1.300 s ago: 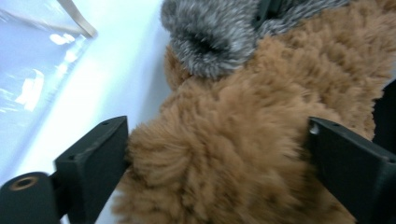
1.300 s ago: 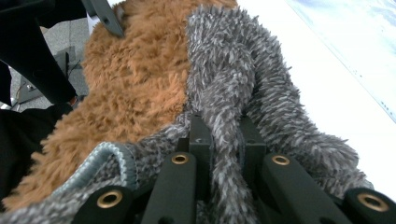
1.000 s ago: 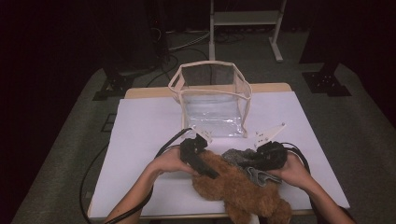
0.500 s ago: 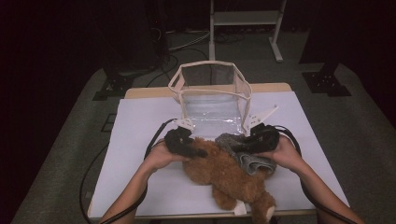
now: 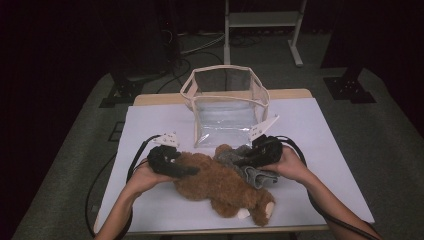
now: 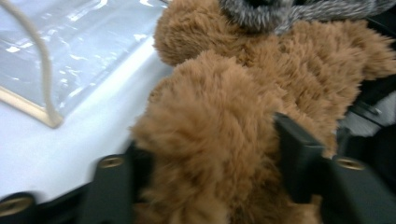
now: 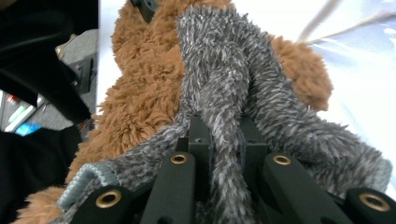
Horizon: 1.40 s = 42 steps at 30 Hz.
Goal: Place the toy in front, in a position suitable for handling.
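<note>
A brown teddy bear lies on its side on the white table. My left gripper reaches in from the left. Its jaws stand on either side of a thick furry part of the bear and press into the fur; they have just been opening, with the fur still filling the gap. My right gripper is shut on a grey fuzzy cloth that lies against the bear's upper end. In the right gripper view a fold of the grey cloth runs between the jaws, with the bear behind it.
A clear plastic bag with cream trim stands open-topped at the back middle of the table, just beyond both grippers. Its clear side lies flat near the bear. Cables trail from both grippers. Dark floor and a metal stand lie beyond the table.
Both hands have moved away from the front edge toward the bag, the left one also leftward. The bear and the grey cloth came along with them.
</note>
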Each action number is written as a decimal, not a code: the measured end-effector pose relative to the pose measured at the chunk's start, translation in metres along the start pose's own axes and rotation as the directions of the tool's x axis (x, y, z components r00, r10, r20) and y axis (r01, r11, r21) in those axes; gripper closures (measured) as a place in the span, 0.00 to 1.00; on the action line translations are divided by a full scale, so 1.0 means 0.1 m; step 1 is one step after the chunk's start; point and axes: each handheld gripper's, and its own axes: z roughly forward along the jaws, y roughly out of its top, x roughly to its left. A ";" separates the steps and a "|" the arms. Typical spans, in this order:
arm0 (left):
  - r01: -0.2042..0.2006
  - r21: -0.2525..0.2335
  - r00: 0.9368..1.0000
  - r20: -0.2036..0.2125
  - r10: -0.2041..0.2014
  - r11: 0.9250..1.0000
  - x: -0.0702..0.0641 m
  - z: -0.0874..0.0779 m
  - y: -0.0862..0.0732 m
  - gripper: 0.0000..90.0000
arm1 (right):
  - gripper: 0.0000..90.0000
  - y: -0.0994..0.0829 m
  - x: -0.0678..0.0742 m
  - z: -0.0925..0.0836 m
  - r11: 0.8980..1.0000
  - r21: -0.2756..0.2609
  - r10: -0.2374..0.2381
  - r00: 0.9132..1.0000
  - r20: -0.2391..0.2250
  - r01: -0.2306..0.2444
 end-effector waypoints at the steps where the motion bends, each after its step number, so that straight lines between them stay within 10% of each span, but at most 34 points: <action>1: -0.008 0.008 1.000 -0.003 0.008 1.000 -0.02 -0.01 0.02 0.37 | 0.88 0.00 0.03 0.01 1.000 0.001 -0.010 1.000 -0.005 0.010; 10: -0.100 0.070 0.995 0.035 0.098 0.993 -0.15 0.07 0.10 0.42 | 0.89 -0.02 0.27 0.01 0.997 -0.007 -0.079 0.997 -0.018 0.079; 20: -0.171 0.095 0.985 0.032 0.169 0.981 -0.38 -0.04 -0.01 0.42 | 0.88 -0.05 0.05 -0.18 0.999 -0.046 0.007 0.999 0.046 -0.004; 25: -0.164 0.126 0.986 0.009 0.164 0.978 -0.41 -0.05 0.10 0.26 | 0.88 -0.08 0.21 0.02 0.999 -0.025 -0.035 0.999 0.003 0.035; 33: -0.207 0.150 0.978 0.063 0.200 0.967 -0.53 0.11 0.34 0.26 | 0.88 -0.09 0.33 0.01 0.996 -0.048 -0.073 0.997 0.023 0.074; 42: -0.162 0.218 0.983 0.122 0.138 0.962 -0.52 0.40 0.49 0.29 | 0.88 -0.11 0.40 -0.02 0.992 -0.065 -0.108 0.994 0.021 0.109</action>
